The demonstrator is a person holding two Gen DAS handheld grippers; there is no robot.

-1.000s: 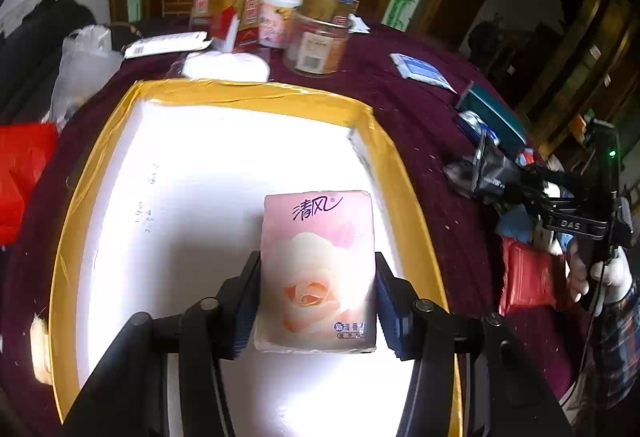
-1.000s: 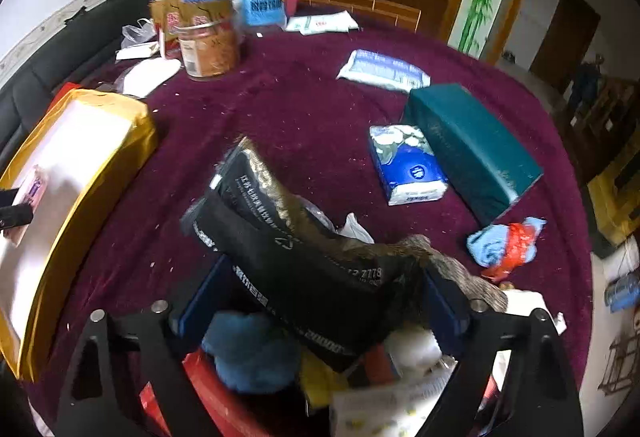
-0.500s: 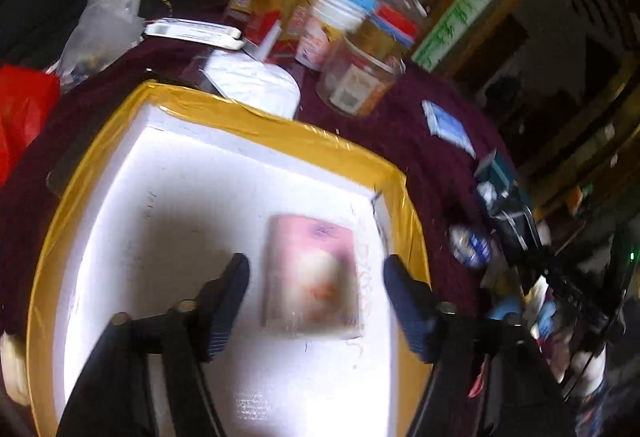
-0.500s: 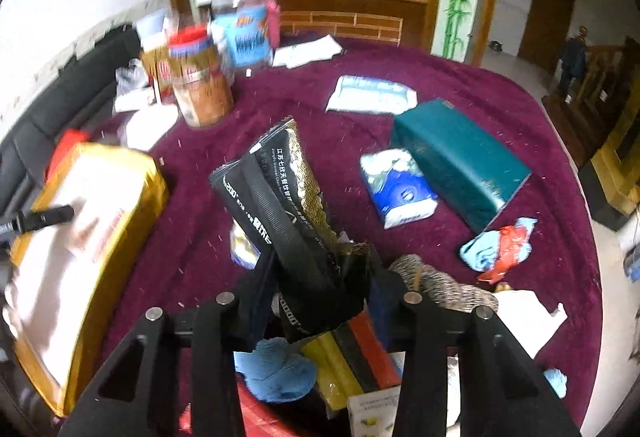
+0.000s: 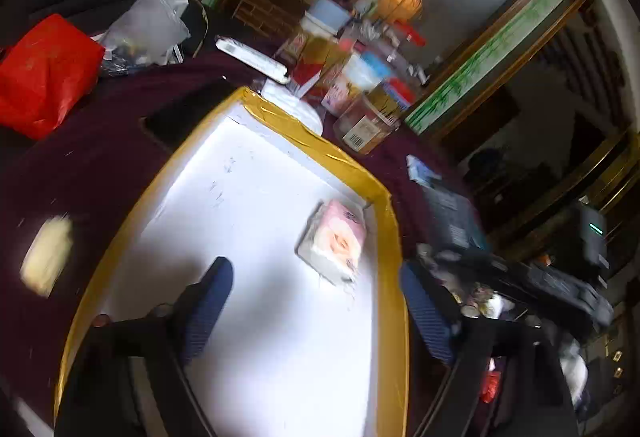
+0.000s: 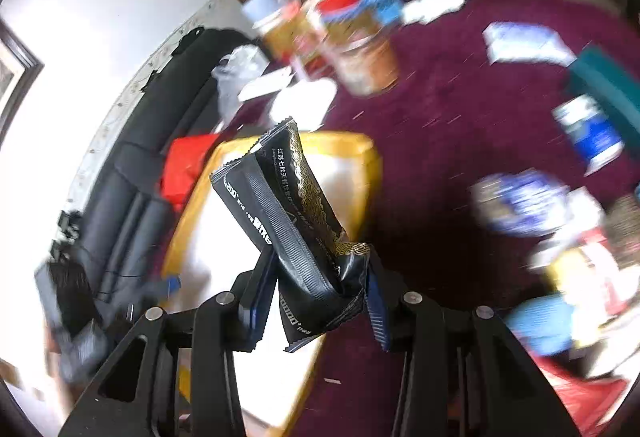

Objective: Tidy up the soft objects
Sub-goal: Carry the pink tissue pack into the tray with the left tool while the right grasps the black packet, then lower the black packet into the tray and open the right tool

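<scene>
Left to right in your left wrist view: a red bag sits at the desk edge, then the white tray with its yellow taped rim, then jars, one showing a barcode label. The pink tissue pack lies flat in the tray's far right corner, just beside the rim; its printing is too blurred to read now, though a second ago its Chinese brand characters showed clearly. Your left gripper had the pack clamped then; now its fingers are spreading apart, with nothing between them, and the pack lies ahead of them.

In your right wrist view, your right gripper has its fingers closed on the lower end of a black packet with gold scale pattern, white Chinese text and what looks like "200". A second ago that packet lay among the pile with the fingers wide around it; now it hangs lifted, in front of the tray.
</scene>
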